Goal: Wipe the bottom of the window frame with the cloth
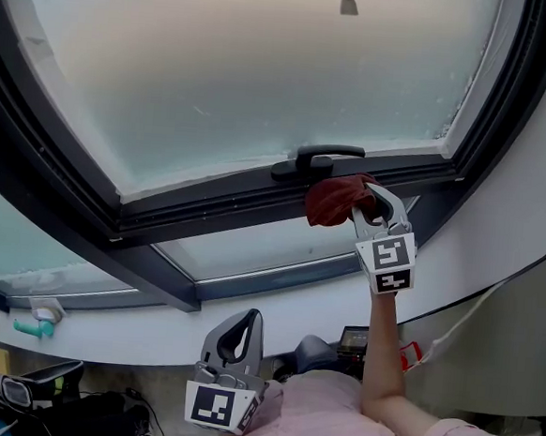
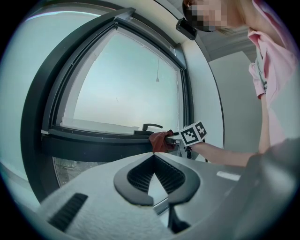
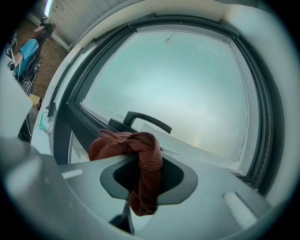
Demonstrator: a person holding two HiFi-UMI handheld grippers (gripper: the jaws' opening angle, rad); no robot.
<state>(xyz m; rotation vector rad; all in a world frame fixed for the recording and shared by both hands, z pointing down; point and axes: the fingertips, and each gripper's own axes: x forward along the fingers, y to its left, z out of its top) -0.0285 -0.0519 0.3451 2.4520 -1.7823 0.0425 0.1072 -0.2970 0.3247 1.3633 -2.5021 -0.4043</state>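
A rust-red cloth [image 1: 334, 200] is pressed against the dark bottom rail of the window frame [image 1: 208, 205], just below the black window handle [image 1: 317, 159]. My right gripper [image 1: 364, 203] is shut on the cloth, arm stretched up to the rail. In the right gripper view the cloth [image 3: 140, 150] bunches over the jaws and hangs down between them, with the handle [image 3: 145, 119] right behind it. My left gripper [image 1: 243, 328] hangs low near my body, shut and holding nothing. The left gripper view shows the cloth [image 2: 161, 141] on the rail [image 2: 93, 140] from the side.
A lower fixed pane [image 1: 252, 248] lies under the rail. The white curved wall [image 1: 518, 213] closes in at the right. A teal object [image 1: 34, 327] rests on the sill at left. Dark gear [image 1: 24, 390] and cables lie below. A blind-cord weight [image 1: 349, 0] hangs above.
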